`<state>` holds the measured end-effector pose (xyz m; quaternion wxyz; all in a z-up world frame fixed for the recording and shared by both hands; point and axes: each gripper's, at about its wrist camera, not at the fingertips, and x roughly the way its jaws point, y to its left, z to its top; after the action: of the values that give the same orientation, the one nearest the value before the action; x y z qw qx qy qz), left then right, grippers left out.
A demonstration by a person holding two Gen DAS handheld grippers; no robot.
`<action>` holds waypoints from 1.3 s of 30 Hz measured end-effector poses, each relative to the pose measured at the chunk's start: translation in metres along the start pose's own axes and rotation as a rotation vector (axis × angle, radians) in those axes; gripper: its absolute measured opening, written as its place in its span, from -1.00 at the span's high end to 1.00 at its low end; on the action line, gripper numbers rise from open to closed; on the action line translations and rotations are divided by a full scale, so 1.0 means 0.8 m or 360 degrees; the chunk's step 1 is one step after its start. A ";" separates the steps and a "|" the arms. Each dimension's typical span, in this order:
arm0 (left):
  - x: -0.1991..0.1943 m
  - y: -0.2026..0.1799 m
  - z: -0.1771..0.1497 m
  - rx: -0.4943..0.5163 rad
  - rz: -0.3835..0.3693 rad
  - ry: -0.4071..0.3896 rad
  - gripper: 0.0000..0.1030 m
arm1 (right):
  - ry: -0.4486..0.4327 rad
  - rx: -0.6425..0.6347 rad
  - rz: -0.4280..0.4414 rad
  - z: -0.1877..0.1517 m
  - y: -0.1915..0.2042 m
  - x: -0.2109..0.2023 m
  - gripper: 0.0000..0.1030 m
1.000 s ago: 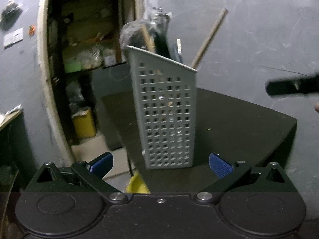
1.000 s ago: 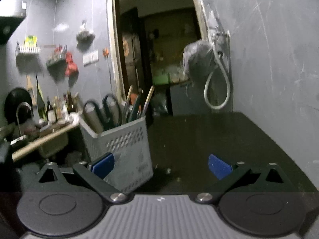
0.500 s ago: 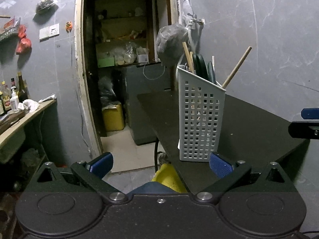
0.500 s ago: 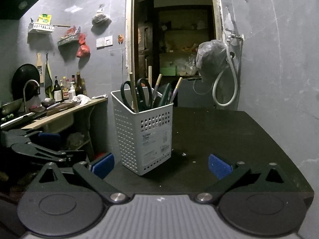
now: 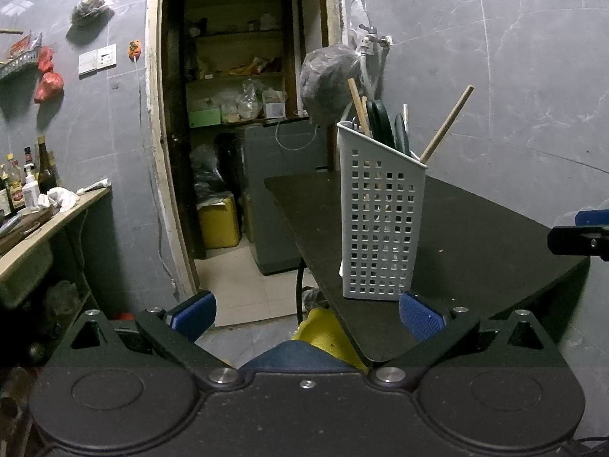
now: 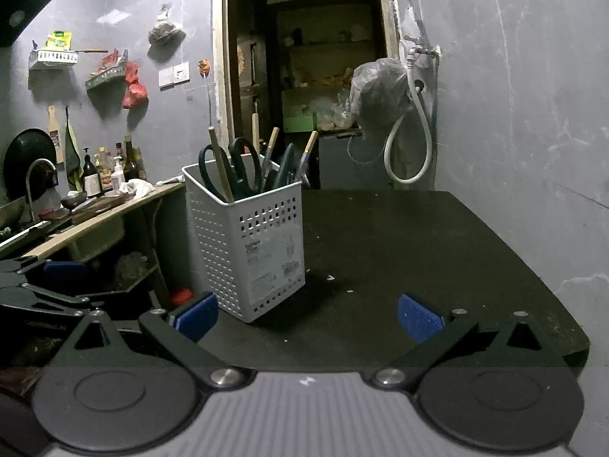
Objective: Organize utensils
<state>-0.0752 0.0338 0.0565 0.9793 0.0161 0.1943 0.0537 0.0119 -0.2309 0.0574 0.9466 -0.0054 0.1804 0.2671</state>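
Far left, off the work surface: a pale wooden side bench (image 6: 95, 217) with bottles, a cloth and a tap, not part of the job. Next along, the left hand-held gripper (image 5: 306, 312), released, blue pads spread wide with nothing between them, hanging off the near left corner of the black matte counter (image 5: 475, 228); seen from the right wrist view as a dark shape low at the left edge (image 6: 45, 285).

Centre: the white perforated plastic utensil basket (image 6: 251, 240), upright near the counter's left front edge, packed with dark-handled scissors (image 6: 236, 167) and several wooden-handled utensils (image 5: 447, 129) leaning out of the rim. A second ago tilted and close in the left view; now level, standing on its own, further off. Set down, by the look of it, and let go.

Right: the right hand-held gripper (image 6: 306, 314), likewise released and empty, hovering over bare counter just right of the basket, apart from it; its tip visible at the left view's right edge (image 5: 578, 236).

No loose utensils on the counter. Likely the close of the task, or nearly so.
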 end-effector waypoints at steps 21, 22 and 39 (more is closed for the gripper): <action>0.004 -0.002 -0.002 0.0011 -0.0012 0.0007 -0.99 | 0.0010 0.0006 -0.0018 -0.001 -0.001 0.006 -1.00; 0.004 -0.002 -0.002 0.0012 -0.0012 0.0007 -0.99 | 0.0010 0.0006 -0.0019 -0.001 -0.002 0.007 -1.00; 0.007 0.001 -0.005 0.0003 -0.0052 0.0013 -0.99 | 0.0023 0.0013 -0.0002 -0.003 -0.002 0.012 -1.00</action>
<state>-0.0716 0.0352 0.0505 0.9792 0.0137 0.1987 0.0377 0.0192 -0.2276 0.0515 0.9455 -0.0037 0.1884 0.2656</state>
